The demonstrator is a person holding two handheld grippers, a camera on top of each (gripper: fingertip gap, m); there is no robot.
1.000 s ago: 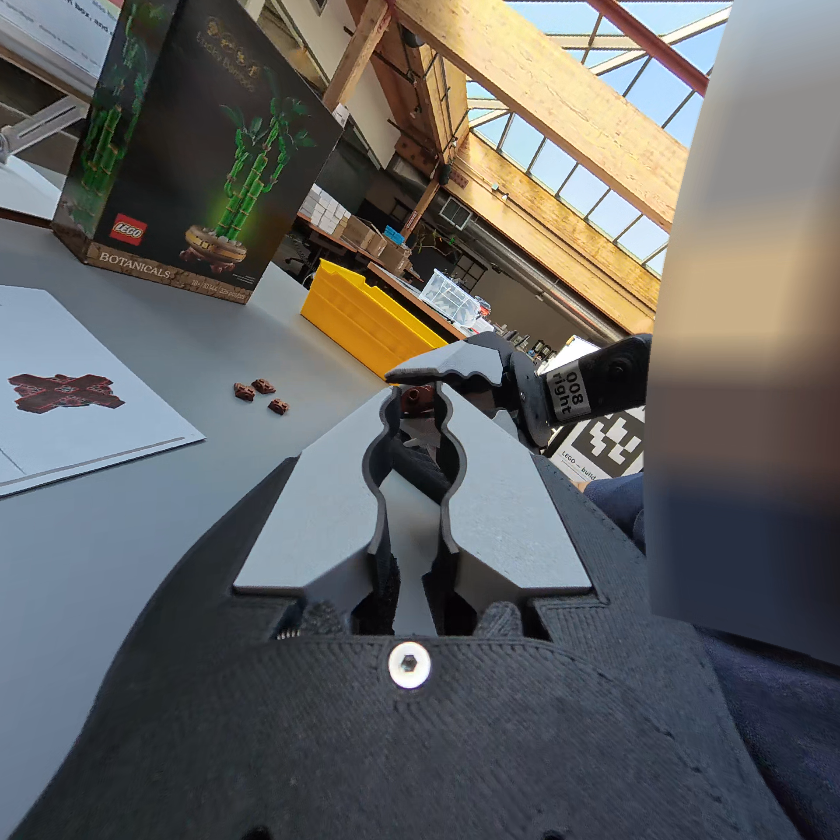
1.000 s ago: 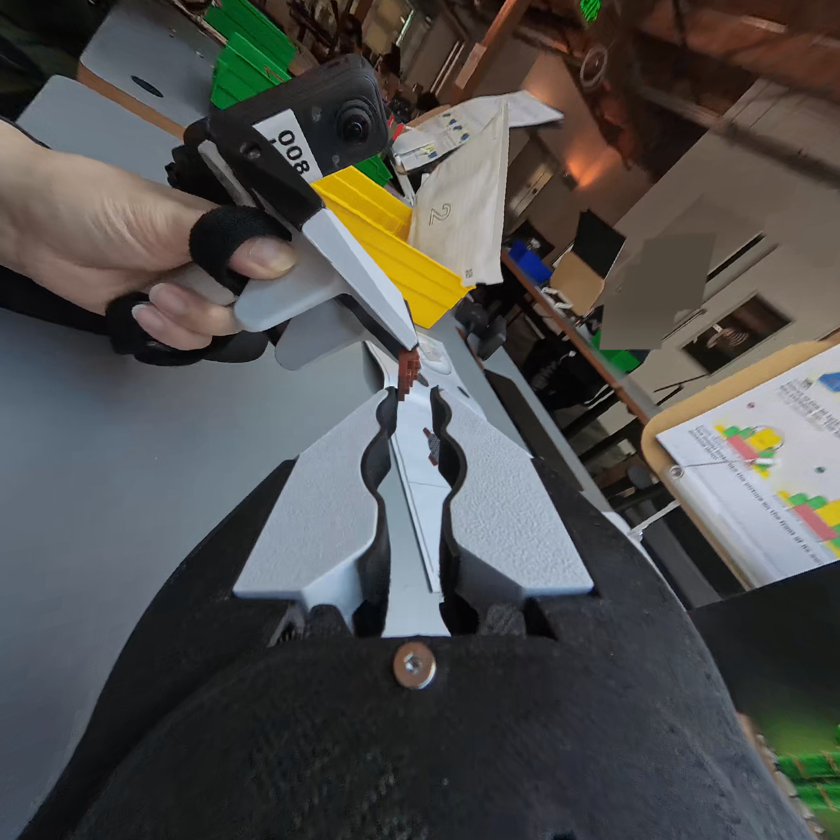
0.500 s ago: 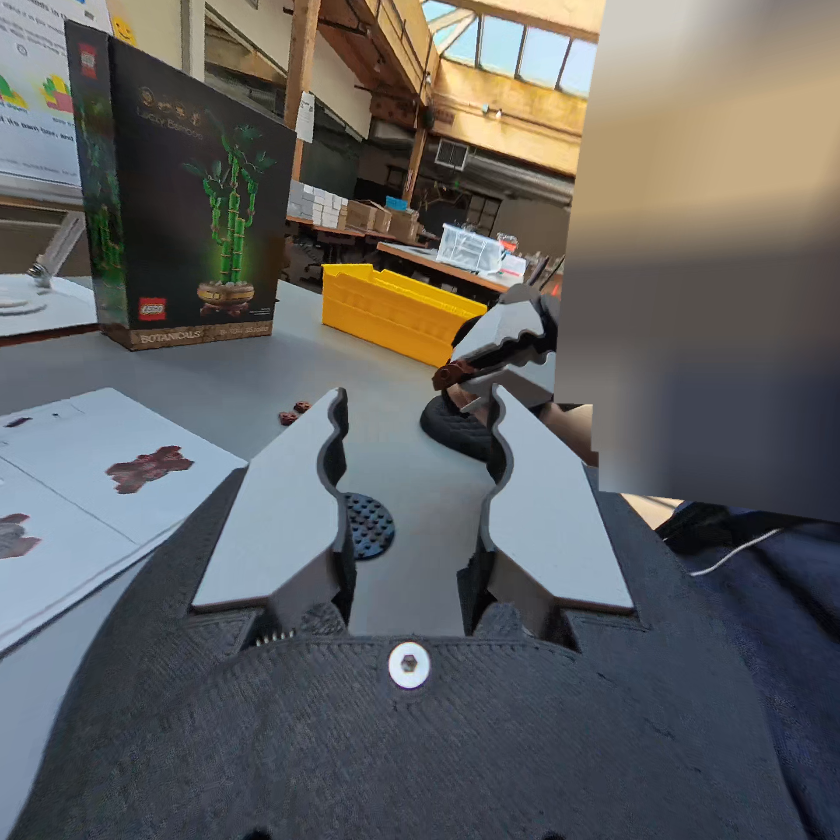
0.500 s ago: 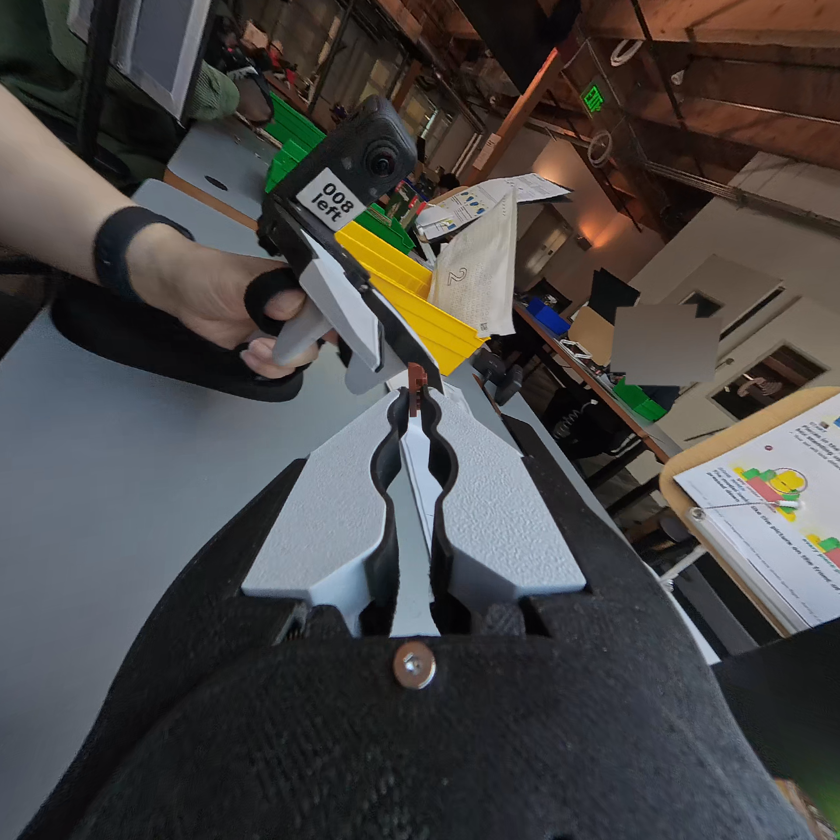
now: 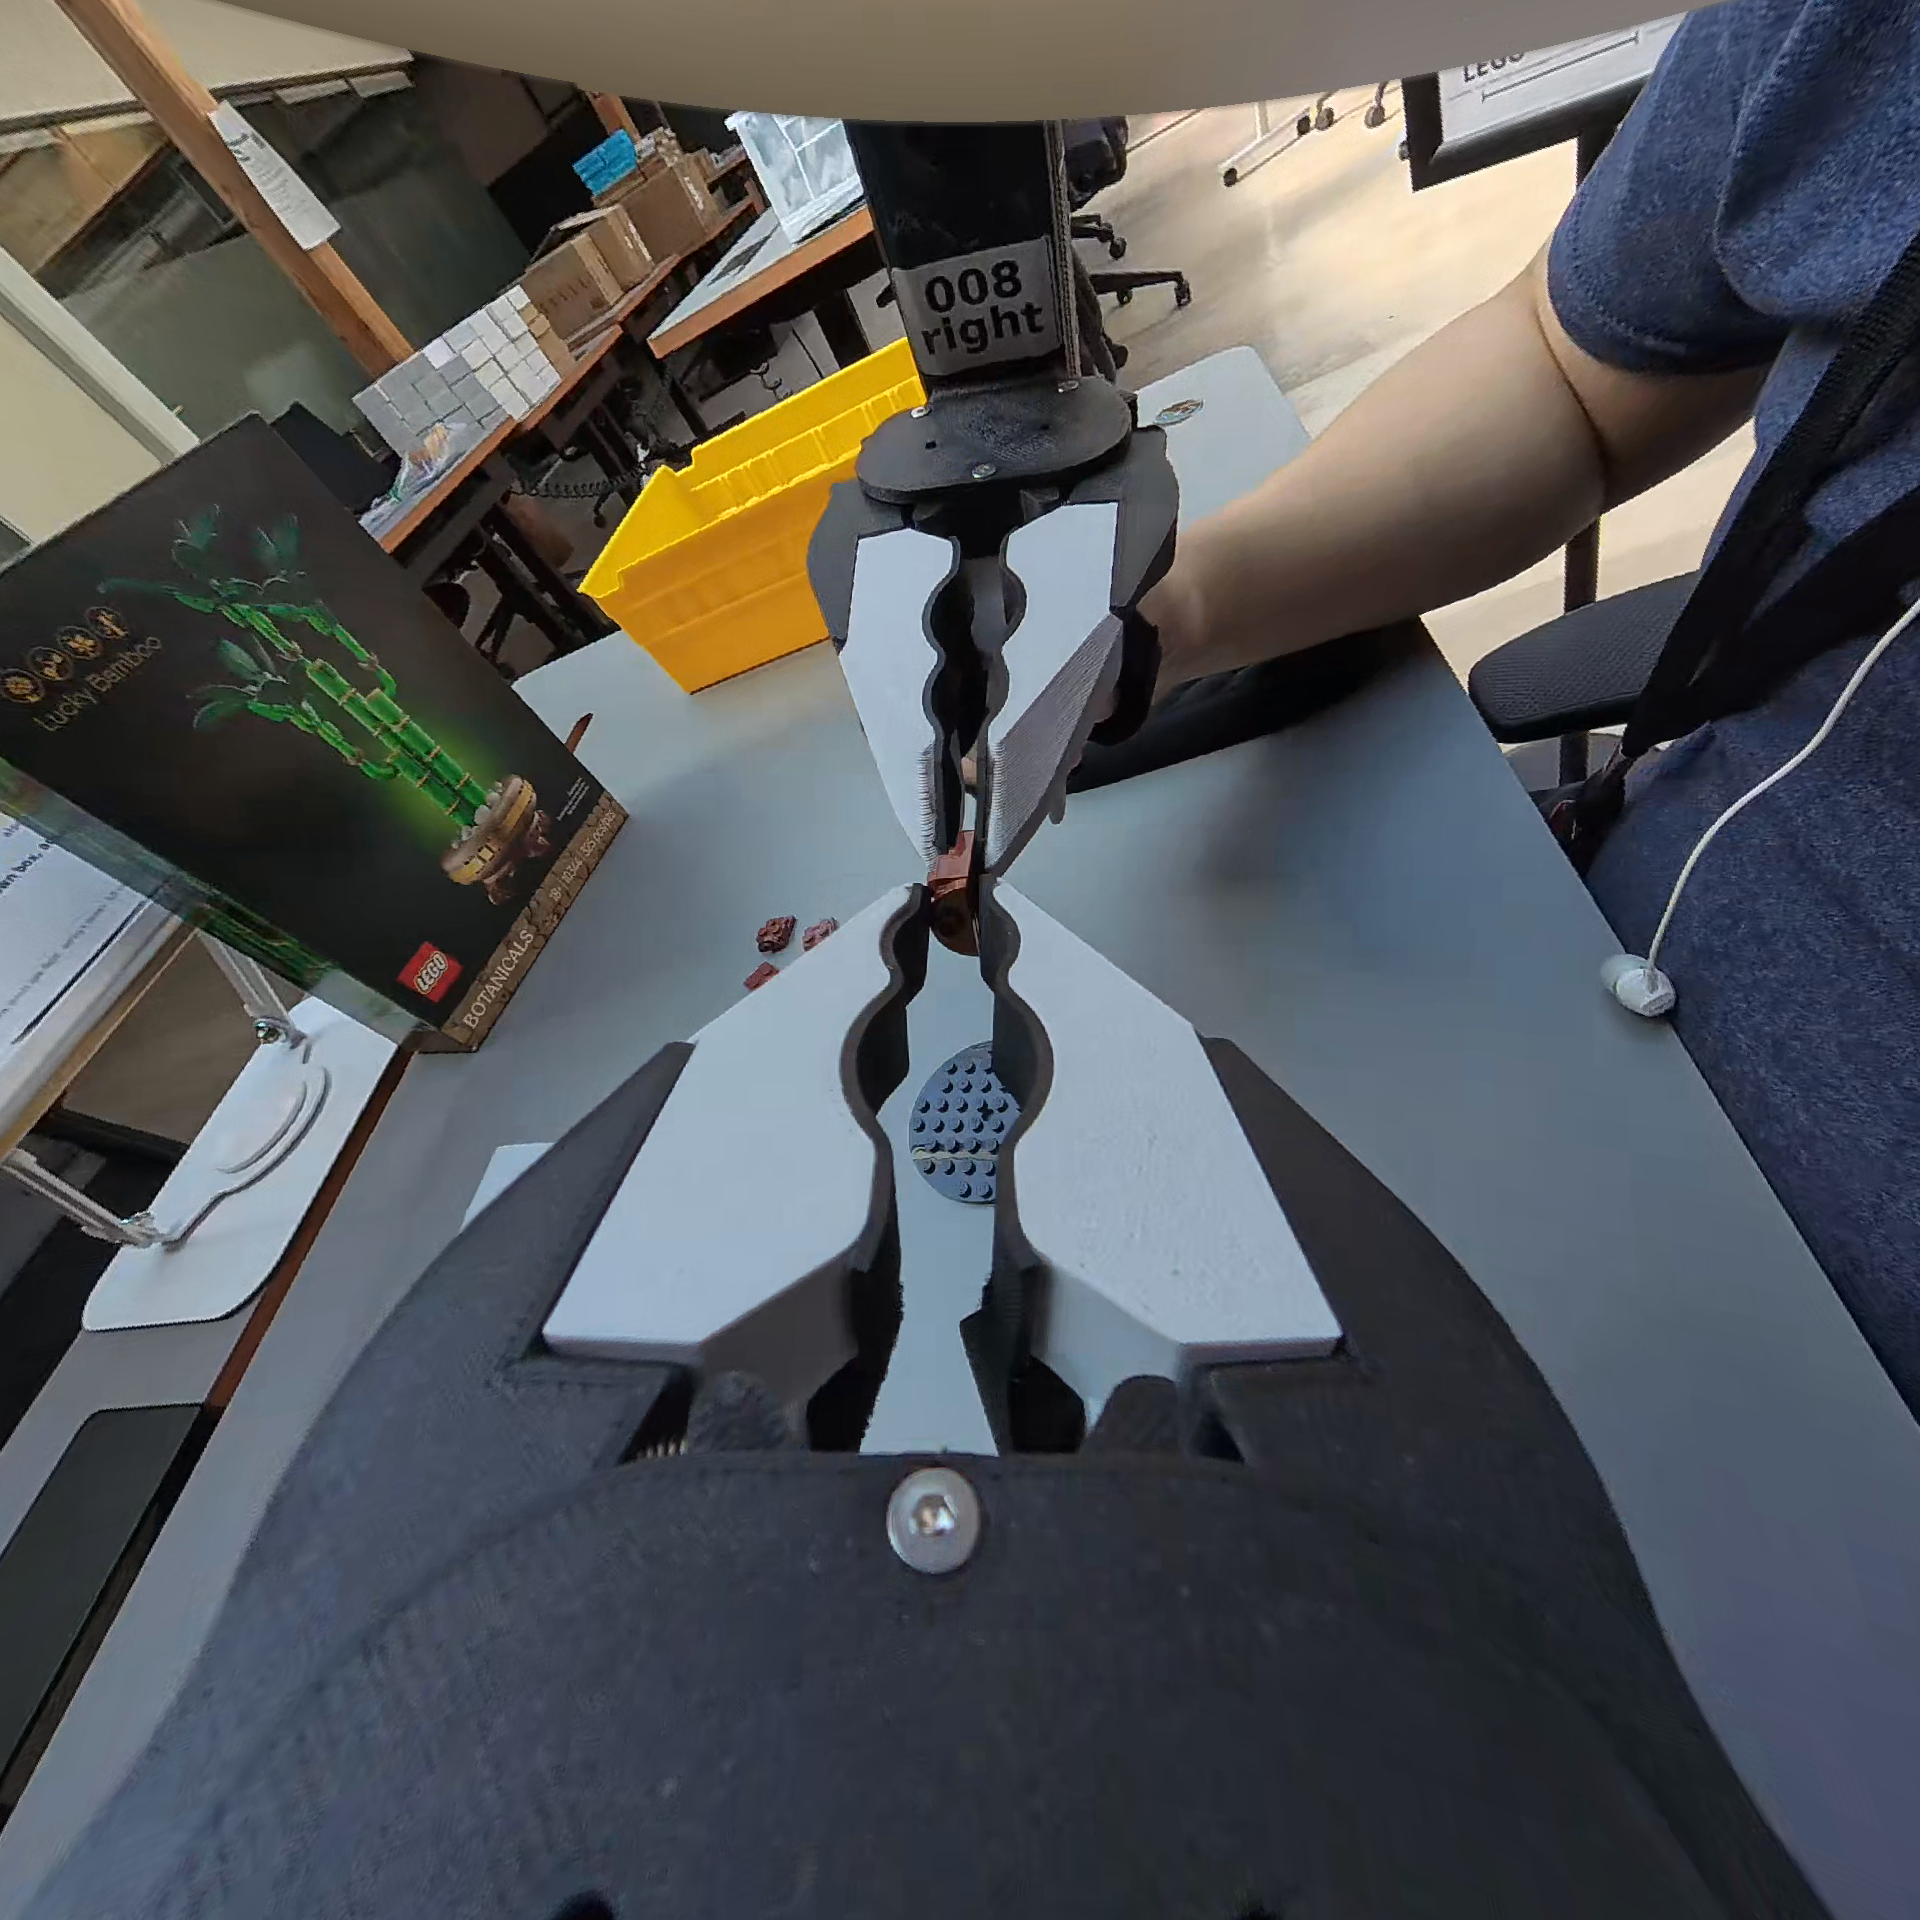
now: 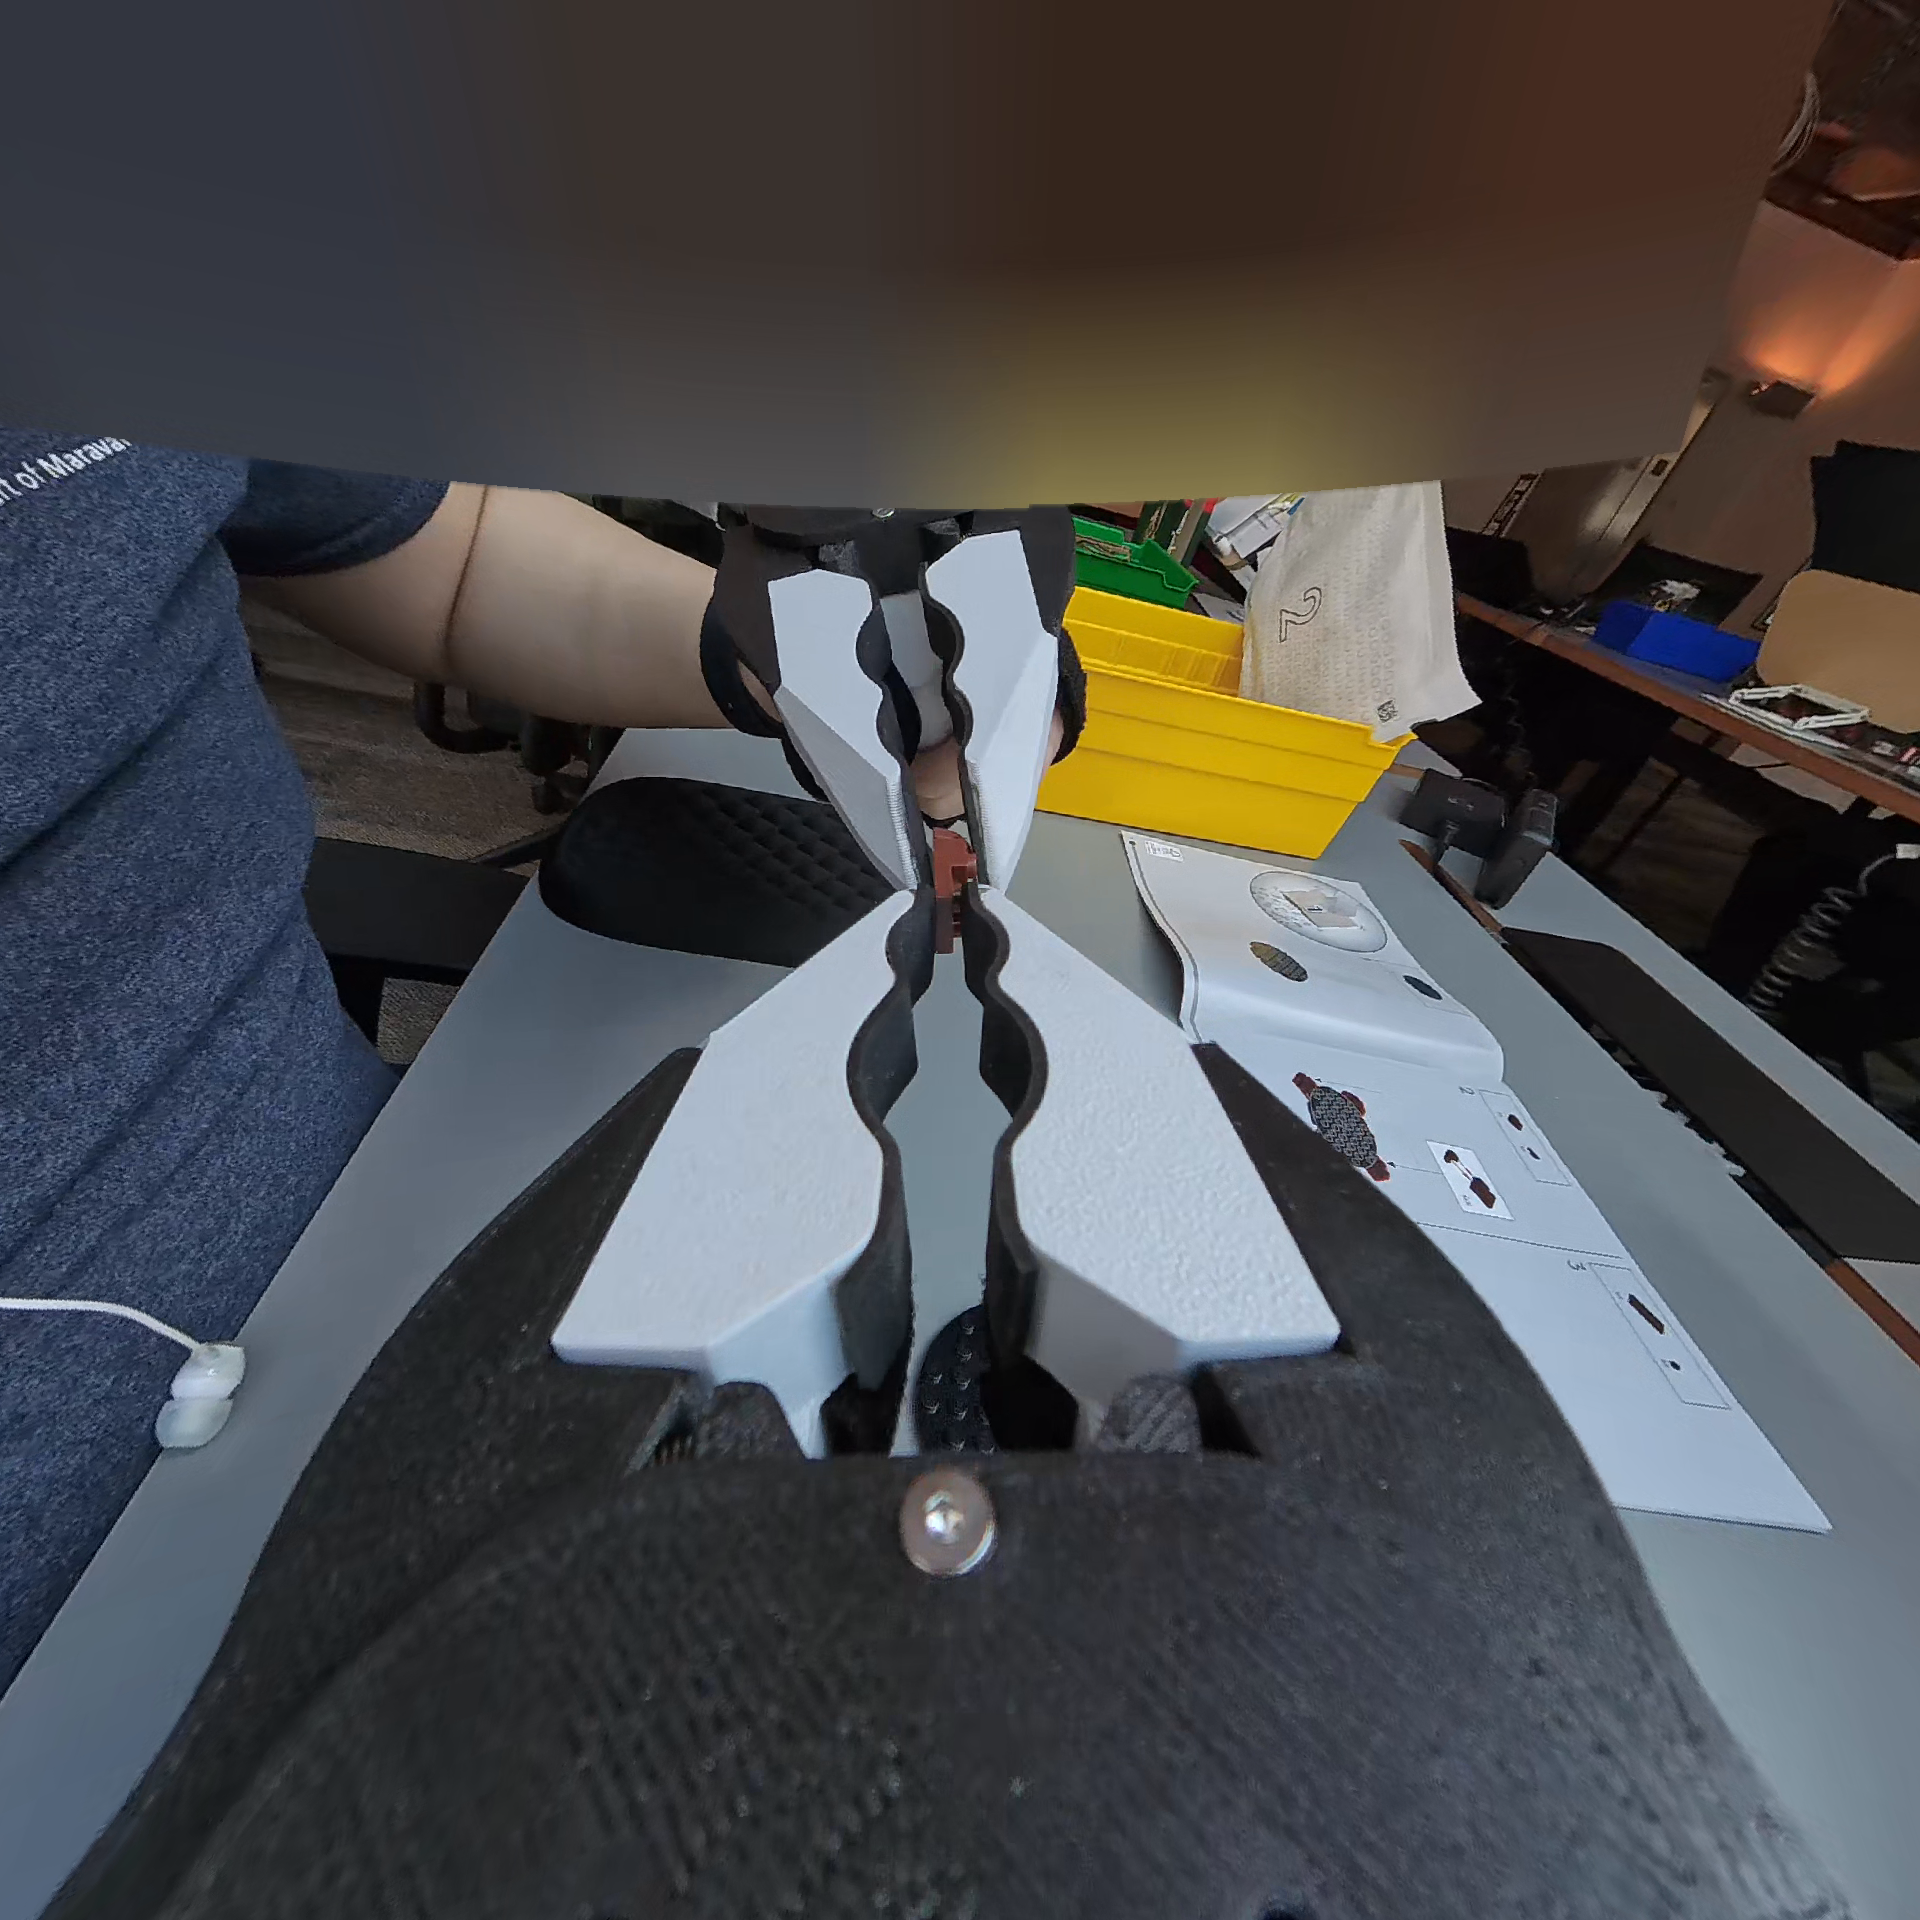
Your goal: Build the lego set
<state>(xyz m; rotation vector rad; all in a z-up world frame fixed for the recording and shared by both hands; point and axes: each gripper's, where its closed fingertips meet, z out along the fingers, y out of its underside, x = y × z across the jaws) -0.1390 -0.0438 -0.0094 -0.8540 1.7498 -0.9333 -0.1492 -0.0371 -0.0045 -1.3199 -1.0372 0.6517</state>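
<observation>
A small brown Lego piece (image 5: 952, 902) is held in the air between both grippers, tip to tip, above the grey table (image 5: 1299, 935). My left gripper (image 5: 951, 920) is shut on its near end. My right gripper (image 5: 961, 836) comes from the far side and is shut on its other end. In the right wrist view the brown piece (image 6: 948, 896) sits in my right gripper (image 6: 940, 920), with the left gripper (image 6: 940, 847) meeting it from beyond. A round dark studded plate (image 5: 966, 1127) lies on the table below, with loose brown pieces (image 5: 790, 935) past it.
The Lego set box (image 5: 291, 727) stands at the left and a yellow bin (image 5: 748, 561) at the far edge. The open instruction booklet (image 6: 1351, 1039) lies to the right in the right wrist view, near a paper bag (image 6: 1340, 623). A person's forearm (image 5: 1403, 499) and torso are close. The grippers are tip to tip, or close to it. The round dark studded plate (image 5: 966, 1127) is about 15 cm from both grippers' fingertips.
My left gripper was open half a second ago and has now shut on the brown piece held by my right gripper. Both grippers have swung to face each other above the round plate.
</observation>
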